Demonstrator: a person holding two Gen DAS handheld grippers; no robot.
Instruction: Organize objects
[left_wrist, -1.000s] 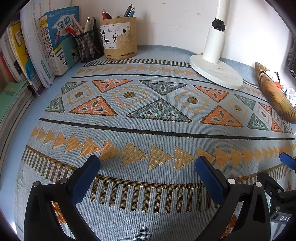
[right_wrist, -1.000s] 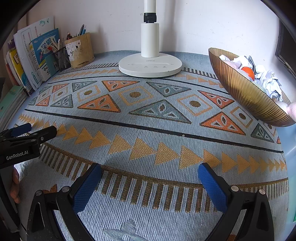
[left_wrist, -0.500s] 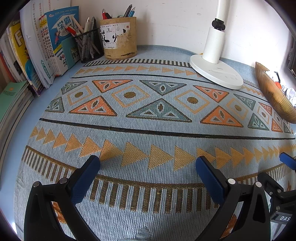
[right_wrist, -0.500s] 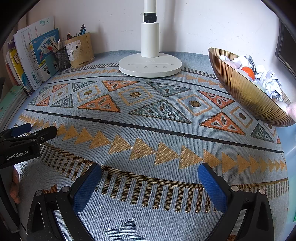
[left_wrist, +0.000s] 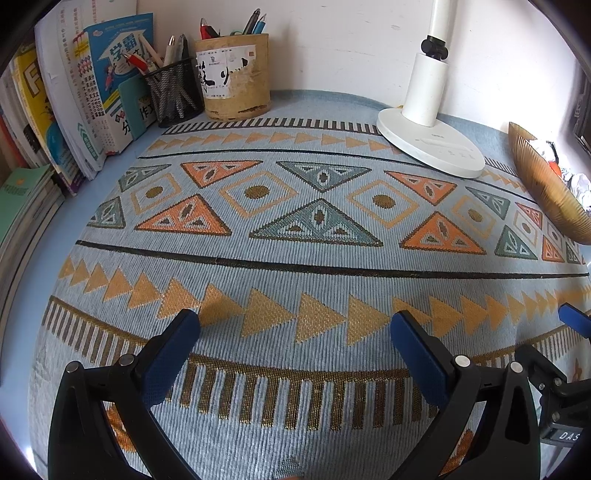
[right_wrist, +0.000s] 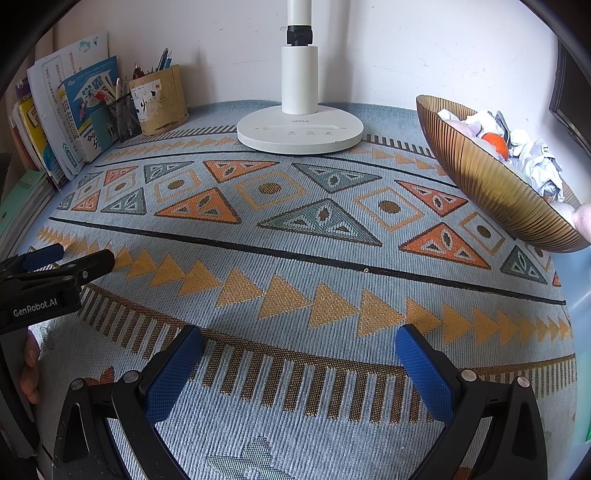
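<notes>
Far left there's a row of books (left_wrist: 92, 103) leaning against the wall, then a black mesh pen cup (left_wrist: 173, 94) touching a tan pen holder (left_wrist: 234, 75), both stuffed with pens. Middle-back sits the white lamp base (right_wrist: 299, 133). Over on the right, a ribbed gold bowl (right_wrist: 491, 184) holds crumpled paper (right_wrist: 535, 162) and something orange (right_wrist: 495, 142). Everything sits on a patterned mat (left_wrist: 295, 266) covering the table. The left gripper (left_wrist: 295, 328) has its fingers spread wide, nothing in them, and same deal for the right gripper (right_wrist: 299, 341), both hovering over bare mat.
</notes>
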